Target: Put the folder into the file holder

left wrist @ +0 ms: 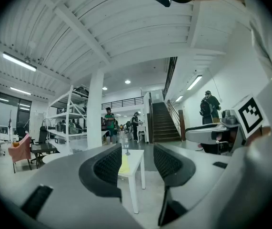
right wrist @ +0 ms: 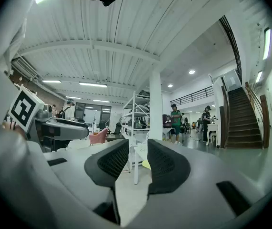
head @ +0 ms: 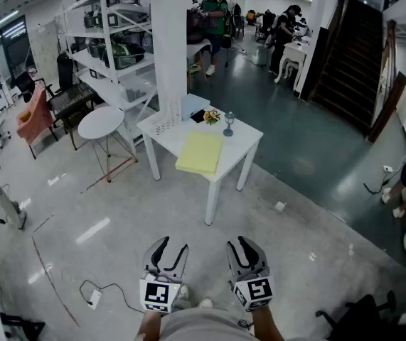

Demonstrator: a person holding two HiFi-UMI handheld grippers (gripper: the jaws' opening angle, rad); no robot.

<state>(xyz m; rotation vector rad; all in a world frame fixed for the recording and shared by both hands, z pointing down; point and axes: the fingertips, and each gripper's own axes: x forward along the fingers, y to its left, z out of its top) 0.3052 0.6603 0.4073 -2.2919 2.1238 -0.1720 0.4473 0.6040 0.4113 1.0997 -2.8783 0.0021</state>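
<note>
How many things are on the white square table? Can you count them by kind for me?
Yellow folder: 1
White file holder: 1
Light blue flat thing: 1
Small dark flat thing: 1
Little bunch of flowers: 1
Small stemmed ornament: 1
Total: 6

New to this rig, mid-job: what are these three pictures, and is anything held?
No robot arm here: a person holds a two-jaw gripper in each hand. The head view looks down from the person's head, with the left gripper and right gripper at the bottom. The other two views ride on the grippers, looking along their jaws. Ahead, a white table carries the yellow folder and a white mesh file holder. Left jaws stand apart, right jaws together; nothing is held.
</note>
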